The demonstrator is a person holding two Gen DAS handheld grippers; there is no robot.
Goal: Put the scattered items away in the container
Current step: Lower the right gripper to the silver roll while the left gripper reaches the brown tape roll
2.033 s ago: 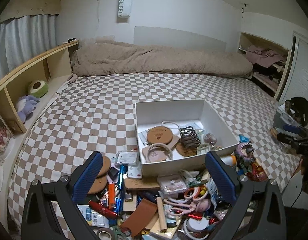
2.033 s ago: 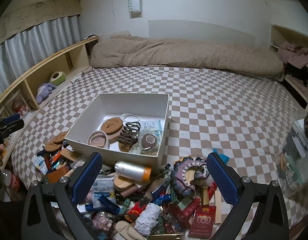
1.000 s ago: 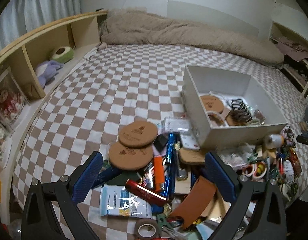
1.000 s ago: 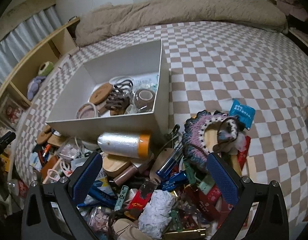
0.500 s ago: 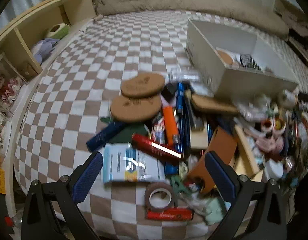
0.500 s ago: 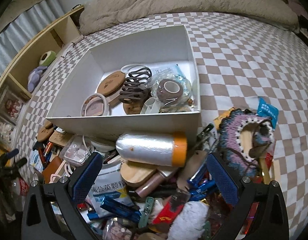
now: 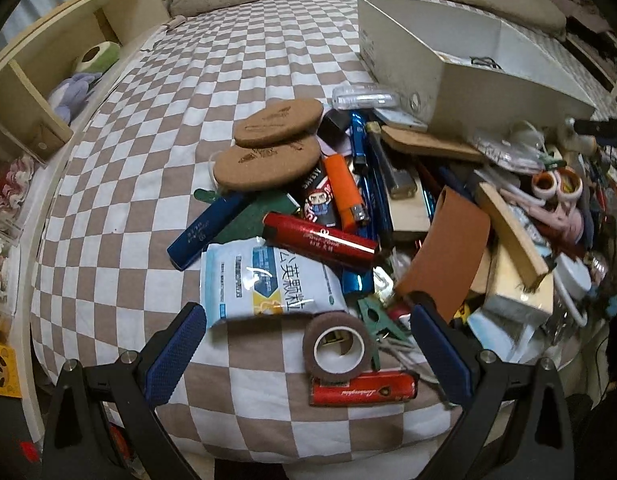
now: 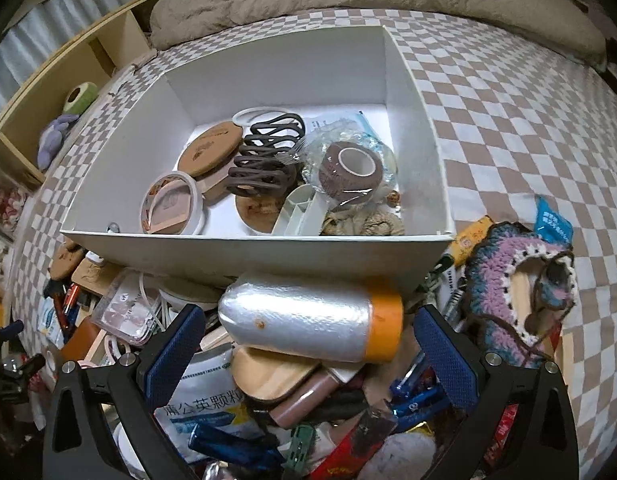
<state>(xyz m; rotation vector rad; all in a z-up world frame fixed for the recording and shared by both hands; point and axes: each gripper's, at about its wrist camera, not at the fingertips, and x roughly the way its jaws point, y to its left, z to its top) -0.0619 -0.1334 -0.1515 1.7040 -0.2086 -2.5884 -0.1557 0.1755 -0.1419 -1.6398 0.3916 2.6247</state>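
While both grippers' jaws stand spread, the left gripper (image 7: 308, 344) hangs over a brown tape roll (image 7: 337, 347) beside a white sachet (image 7: 268, 280) with Chinese print, near the bed's front edge; the right gripper (image 8: 308, 346) flanks a silver roll (image 8: 308, 316) against the white box (image 8: 244, 248).

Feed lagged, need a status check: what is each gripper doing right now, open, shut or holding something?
Left gripper: open, holding nothing, over the brown tape roll.
Right gripper: open, holding nothing, either side of the silver roll with the orange end.
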